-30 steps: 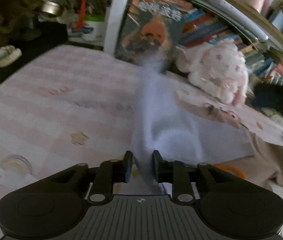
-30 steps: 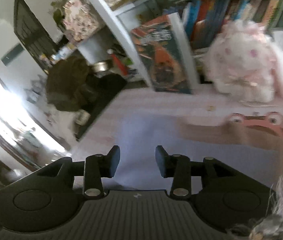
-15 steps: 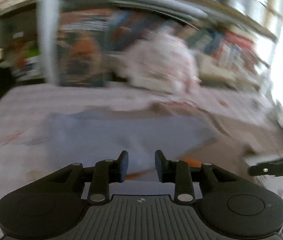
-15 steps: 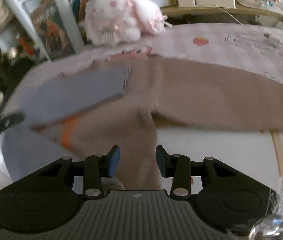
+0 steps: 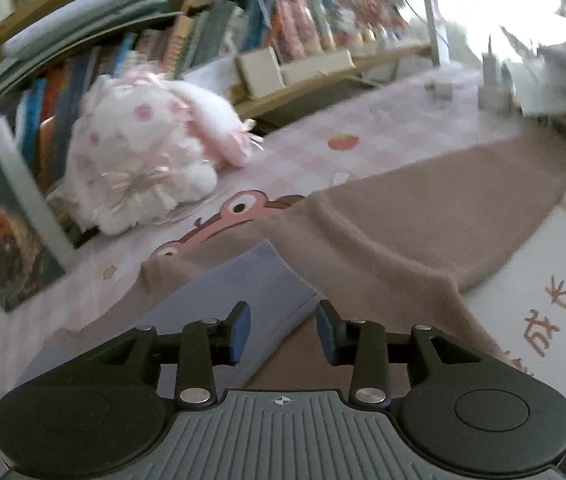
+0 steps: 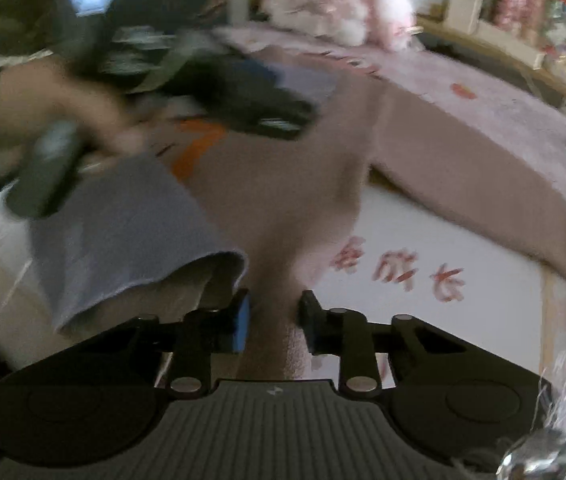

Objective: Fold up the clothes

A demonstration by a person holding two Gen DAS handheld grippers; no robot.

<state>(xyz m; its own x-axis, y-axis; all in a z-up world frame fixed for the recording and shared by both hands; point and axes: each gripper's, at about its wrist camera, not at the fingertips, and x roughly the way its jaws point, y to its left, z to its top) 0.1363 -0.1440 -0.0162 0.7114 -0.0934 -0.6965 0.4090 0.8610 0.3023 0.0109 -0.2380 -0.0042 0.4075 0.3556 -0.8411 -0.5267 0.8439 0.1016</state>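
A: Where do the clothes lie?

B: On the pink checked sheet point(image 5: 423, 128). A brown garment point(image 5: 403, 232) spreads across the middle of the left wrist view, one sleeve running out toward 2 o'clock. A lavender cloth point(image 5: 251, 292) lies on top of it, its corner just ahead of the left gripper point(image 5: 283, 330).

A: Is the left gripper holding that cloth?

B: No. Its jaws are opening; the cloth's edge shows in the gap between them, but the pads stand clear of it.

A: And the right gripper point(image 6: 275, 320)?

B: Its jaws are closing around a strip of the brown garment point(image 6: 279, 208) that runs up between the fingers. Whether the pads already press on it, nobody can tell from this view. At 10 o'clock the lavender cloth point(image 6: 123, 232) curls up at its edge, and beyond it the left gripper point(image 6: 267, 116) shows, blurred.

A: Anything else nearby?

B: A pink plush toy point(image 5: 143, 152) sits at 10 o'clock in the left view, against the bookshelf point(image 5: 243, 20).
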